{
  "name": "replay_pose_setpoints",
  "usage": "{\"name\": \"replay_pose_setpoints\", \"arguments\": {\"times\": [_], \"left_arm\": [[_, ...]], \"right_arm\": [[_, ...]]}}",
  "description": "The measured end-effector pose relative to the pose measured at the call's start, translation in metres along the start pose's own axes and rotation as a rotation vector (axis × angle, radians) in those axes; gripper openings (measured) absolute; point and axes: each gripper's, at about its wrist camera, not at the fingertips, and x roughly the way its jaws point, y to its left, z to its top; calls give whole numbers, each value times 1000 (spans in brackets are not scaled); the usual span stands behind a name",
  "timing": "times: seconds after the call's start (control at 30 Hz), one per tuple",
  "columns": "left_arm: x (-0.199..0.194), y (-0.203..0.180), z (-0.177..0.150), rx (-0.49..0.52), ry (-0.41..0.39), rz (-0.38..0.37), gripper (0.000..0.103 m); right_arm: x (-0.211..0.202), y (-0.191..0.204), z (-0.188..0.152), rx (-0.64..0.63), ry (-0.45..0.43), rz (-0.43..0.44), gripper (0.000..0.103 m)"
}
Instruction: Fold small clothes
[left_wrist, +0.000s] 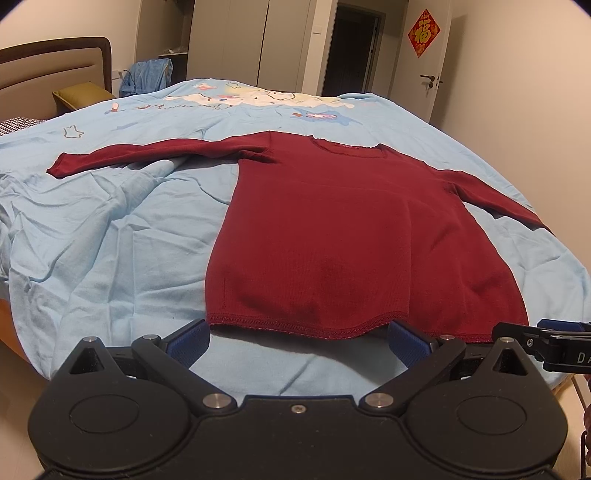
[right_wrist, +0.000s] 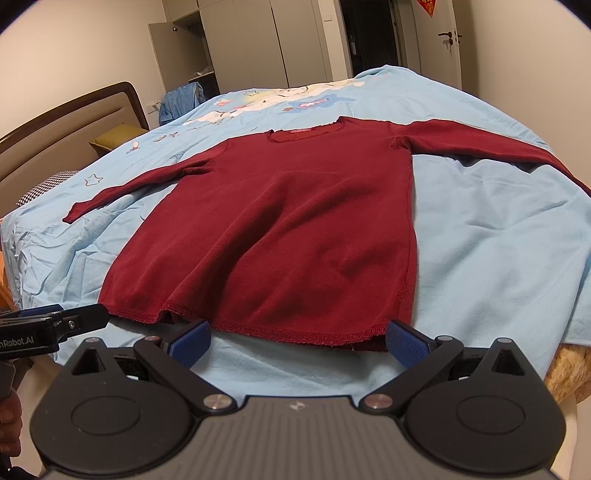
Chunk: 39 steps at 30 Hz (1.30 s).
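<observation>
One dark red long-sleeved top, flat and unfolded on a light blue bed sheet, sleeves spread out. Left gripper and right gripper: jaws wide apart, empty, at the top's hem.

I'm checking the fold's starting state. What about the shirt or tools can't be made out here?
- Right sleeve cuff of the shirt: cut off at the frame edge in the right wrist view, and past the bed's curve in the left.
- Neck label: too small to read.
- Hem behind the right tool and left tool: partly covered by the blue fingers.
</observation>
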Motion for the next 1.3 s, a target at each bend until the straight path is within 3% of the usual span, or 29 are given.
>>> {"name": "replay_pose_setpoints", "arguments": {"times": [1.3], "left_arm": [[14, 0, 0, -4, 55, -5, 102]], "right_arm": [[10, -3, -1, 19, 47, -8, 103]]}}
